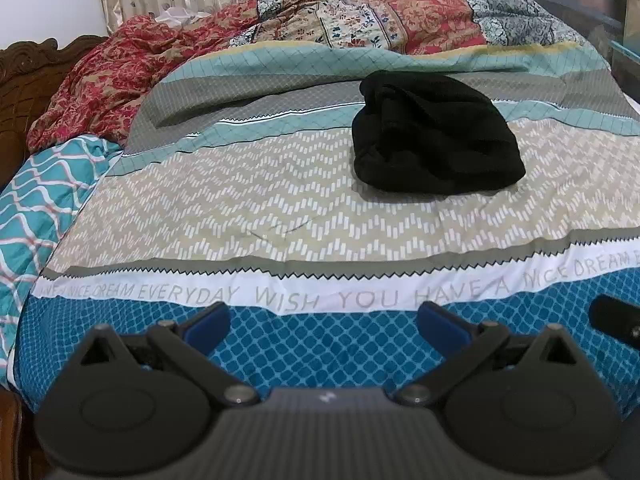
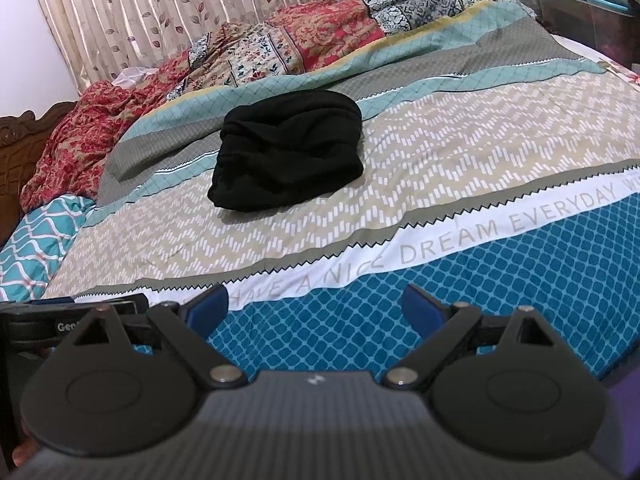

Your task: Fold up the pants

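Observation:
Black pants (image 1: 434,136) lie in a crumpled heap on the patterned bedsheet (image 1: 248,208), toward the middle of the bed; they also show in the right wrist view (image 2: 288,156). My left gripper (image 1: 324,320) is open and empty, held over the blue band at the bed's near edge, well short of the pants. My right gripper (image 2: 316,306) is open and empty too, over the same blue band, with the pants far ahead and slightly left.
A bunched red floral quilt (image 1: 120,76) lies along the far side and left. A teal wavy pillow (image 1: 44,200) sits at the left edge. A carved wooden headboard (image 1: 24,68) is at far left. Curtains (image 2: 160,12) hang behind. The other gripper (image 2: 60,320) shows at lower left.

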{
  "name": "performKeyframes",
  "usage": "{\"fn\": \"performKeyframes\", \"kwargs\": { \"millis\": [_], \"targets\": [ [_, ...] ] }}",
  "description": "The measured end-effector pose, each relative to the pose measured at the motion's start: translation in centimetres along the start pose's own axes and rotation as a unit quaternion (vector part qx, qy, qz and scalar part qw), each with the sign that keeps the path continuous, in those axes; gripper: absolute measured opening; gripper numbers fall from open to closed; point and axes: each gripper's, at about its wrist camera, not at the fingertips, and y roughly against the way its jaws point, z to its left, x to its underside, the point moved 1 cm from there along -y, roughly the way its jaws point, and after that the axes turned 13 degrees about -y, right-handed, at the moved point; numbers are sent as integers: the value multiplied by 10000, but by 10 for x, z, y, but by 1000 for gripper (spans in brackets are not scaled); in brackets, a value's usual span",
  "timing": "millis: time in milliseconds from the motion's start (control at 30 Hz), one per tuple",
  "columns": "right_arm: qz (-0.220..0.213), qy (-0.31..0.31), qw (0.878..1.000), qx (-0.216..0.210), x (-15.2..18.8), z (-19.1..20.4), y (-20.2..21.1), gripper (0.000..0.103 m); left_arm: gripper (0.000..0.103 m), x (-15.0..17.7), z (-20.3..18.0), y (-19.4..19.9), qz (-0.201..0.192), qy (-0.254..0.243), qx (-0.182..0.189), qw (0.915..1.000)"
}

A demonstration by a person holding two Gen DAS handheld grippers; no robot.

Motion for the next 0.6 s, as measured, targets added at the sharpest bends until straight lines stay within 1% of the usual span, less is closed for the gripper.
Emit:
{"fn": "performKeyframes", "kwargs": {
  "millis": [333,467,600],
  "targets": [
    [-165,-1,9998,-62,-2,-1,4,95,103,-2,2,8,-218,46,-57,9997],
    [-184,2,9998,-67,-3,-1,4,95,103,-3,7,12,-324,204,-8,9993],
    [-192,12,9998,-69,-3,-1,4,95,103,-5,9,15,-377,240,-107,9989]
  ]
}}
